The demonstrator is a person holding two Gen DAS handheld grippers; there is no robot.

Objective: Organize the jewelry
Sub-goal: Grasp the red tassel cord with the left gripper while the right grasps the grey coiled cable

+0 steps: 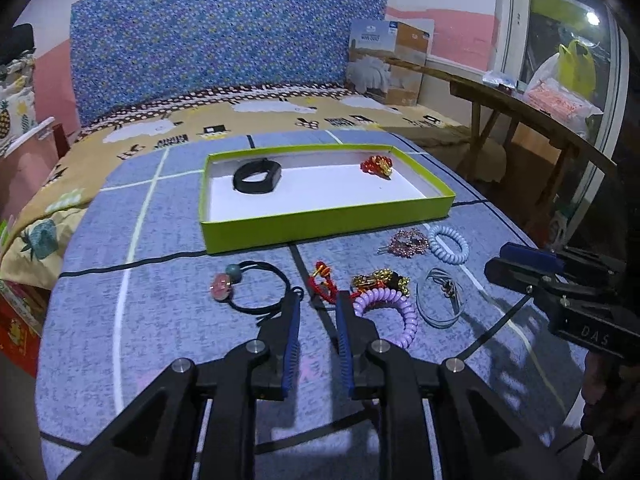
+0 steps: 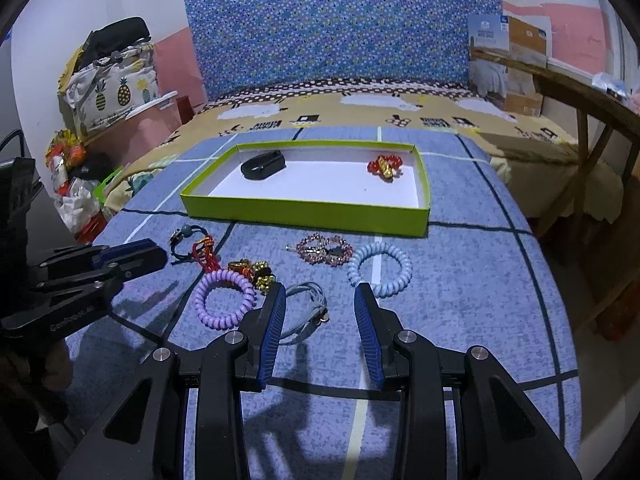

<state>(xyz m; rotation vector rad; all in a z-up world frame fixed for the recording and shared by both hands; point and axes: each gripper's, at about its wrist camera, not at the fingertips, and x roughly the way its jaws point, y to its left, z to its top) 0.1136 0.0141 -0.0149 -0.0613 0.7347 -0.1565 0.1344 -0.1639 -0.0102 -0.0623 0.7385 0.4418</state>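
Fingers (image 2: 276,320) partly hiding grey bracelet (image 2: 312,304)

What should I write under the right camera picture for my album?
Right gripper open above a grey hair tie, green tray waiting behind.

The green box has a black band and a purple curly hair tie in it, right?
Not quite. The green box holds the black band and a red-and-gold charm. The purple curly hair tie lies outside on the blue cloth, as the right wrist view shows.

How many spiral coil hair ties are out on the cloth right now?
2. The purple coil tie lies beside the gold-and-red cluster; the pale blue coil tie lies next to the pink beaded clip. None in the green tray.
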